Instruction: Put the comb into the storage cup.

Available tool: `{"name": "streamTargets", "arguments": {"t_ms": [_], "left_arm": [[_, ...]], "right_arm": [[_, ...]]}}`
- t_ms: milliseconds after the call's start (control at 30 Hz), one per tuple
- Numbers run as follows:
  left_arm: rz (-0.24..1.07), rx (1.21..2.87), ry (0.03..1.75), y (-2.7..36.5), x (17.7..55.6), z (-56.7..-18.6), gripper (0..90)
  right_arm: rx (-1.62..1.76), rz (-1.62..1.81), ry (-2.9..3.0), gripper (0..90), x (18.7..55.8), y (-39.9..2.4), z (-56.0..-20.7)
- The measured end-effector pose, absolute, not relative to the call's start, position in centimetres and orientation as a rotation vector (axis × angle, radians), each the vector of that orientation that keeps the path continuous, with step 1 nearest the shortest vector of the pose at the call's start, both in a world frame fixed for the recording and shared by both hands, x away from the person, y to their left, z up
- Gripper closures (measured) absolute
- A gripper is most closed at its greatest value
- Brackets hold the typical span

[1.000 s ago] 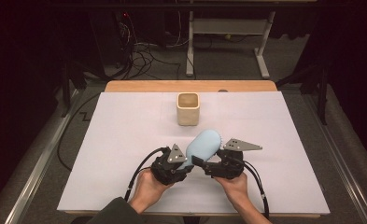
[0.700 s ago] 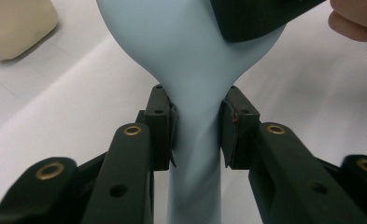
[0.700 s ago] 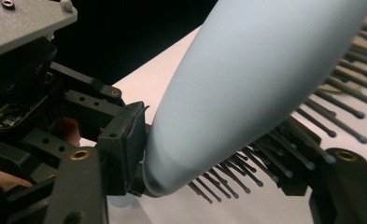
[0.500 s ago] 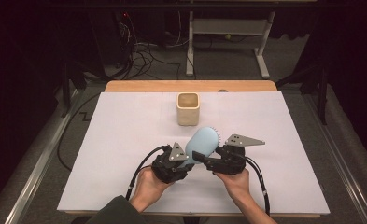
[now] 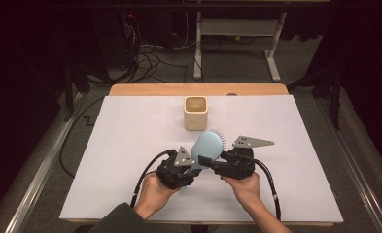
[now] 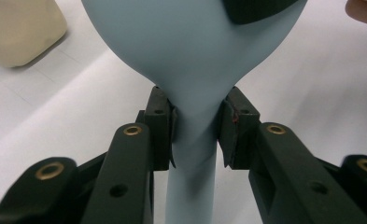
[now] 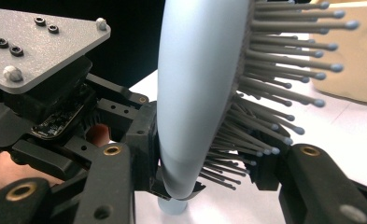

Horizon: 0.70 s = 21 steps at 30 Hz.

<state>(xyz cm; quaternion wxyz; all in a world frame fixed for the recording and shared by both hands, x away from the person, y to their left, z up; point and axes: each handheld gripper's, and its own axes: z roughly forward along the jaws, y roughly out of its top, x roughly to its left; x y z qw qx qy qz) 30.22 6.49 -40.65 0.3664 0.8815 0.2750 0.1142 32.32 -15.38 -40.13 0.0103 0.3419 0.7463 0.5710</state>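
No legible text or labels.

The counter (image 5: 130,145) is covered by a white sheet, with a strip of bare light wood (image 5: 198,90) showing along its far edge. Grey floor (image 5: 237,63) lies beyond and to both sides. A white metal frame (image 5: 273,53) with splayed feet stands on the floor behind, and a tangle of dark cables (image 5: 147,58) lies to its left. The far room is dark; light falls mainly on the counter.
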Motion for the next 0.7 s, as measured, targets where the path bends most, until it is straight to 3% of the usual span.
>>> {"name": "streamTargets", "arguments": {"t_ms": [267,533,700], "left_arm": [[0.268,2.242,0.706,6.8,30.4,-40.5,66.3],[0.250,2.184,0.717,7.7,30.5,-40.4,46.8],[0.252,2.142,0.724,8.6,30.4,-40.5,41.6]], "right_arm": [[1.056,1.762,2.354,55.4,32.4,-15.2,-39.7],[1.053,1.737,2.362,55.7,32.6,-15.4,-39.3],[1.048,1.728,2.353,55.6,32.7,-15.8,-39.0]]}}
